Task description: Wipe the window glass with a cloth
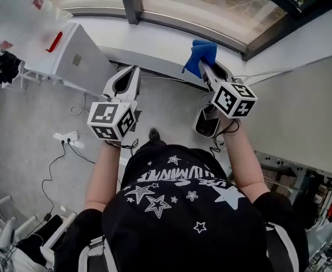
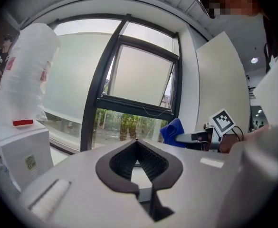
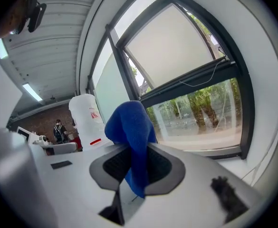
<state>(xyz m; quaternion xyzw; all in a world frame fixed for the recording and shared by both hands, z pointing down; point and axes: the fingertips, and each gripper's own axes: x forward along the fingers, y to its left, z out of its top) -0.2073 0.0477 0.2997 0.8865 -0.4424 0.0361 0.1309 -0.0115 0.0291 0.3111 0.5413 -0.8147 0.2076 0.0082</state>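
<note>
Evidently soft and light, the blue cloth (image 3: 129, 122) droops at frame centre, pinched mid-fold by the right gripper (image 3: 138, 148). The left gripper (image 2: 137, 144) is closed, empty.

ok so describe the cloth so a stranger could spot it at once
Start at the big dark-framed window. In front of it the right gripper points at the glass, jaws shut on a cloth. It is the only bright blue thing there, bunched softly above the grey jaws.

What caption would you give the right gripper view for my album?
The right gripper, shut on a blue cloth, faces the window glass.
</note>
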